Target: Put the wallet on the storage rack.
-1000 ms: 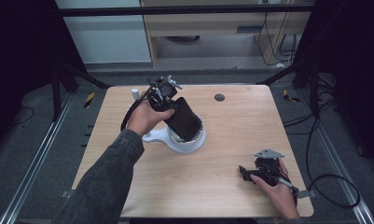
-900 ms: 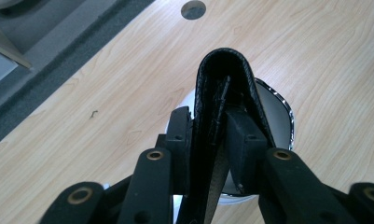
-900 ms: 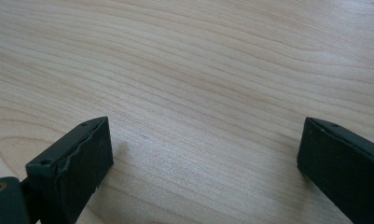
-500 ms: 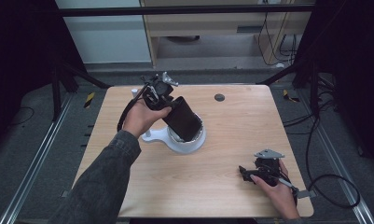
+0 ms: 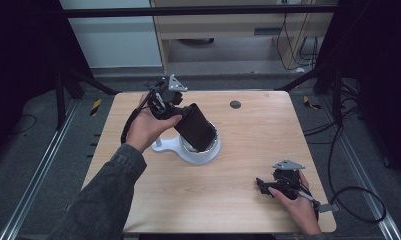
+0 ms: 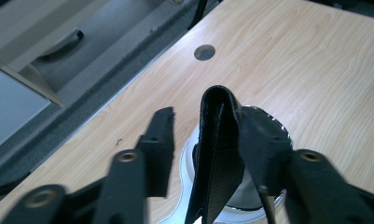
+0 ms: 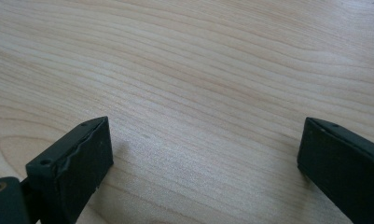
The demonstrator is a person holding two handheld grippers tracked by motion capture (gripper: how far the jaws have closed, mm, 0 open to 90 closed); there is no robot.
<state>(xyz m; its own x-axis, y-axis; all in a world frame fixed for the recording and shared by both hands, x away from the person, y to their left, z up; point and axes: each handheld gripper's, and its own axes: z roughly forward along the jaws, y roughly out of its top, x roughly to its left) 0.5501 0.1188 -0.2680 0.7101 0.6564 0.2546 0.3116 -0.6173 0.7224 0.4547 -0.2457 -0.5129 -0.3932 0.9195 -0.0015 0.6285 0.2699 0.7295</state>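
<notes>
As the left jaws have only now let go, table [image 5: 248,200]: light wood, carrying everything below.
White dish [image 5: 188,156]: round, silver-rimmed, the landmark near the table's middle.
Black leather wallet [image 5: 195,127]: folded, lower end down in the dish, upper end leaning out toward the left gripper.
Left gripper [image 5: 184,114]: just above the dish's far-left side; its jaws have just been opening and stand partly apart, the wallet between them, clear of one pad and resting against the other.
Right gripper [image 5: 260,182]: well apart from the dish, toward the near right corner, jaws wide, nothing between them.
Meaning: the wallet looks delivered; the gripper should back off gently, or the wallet may tip.
</notes>
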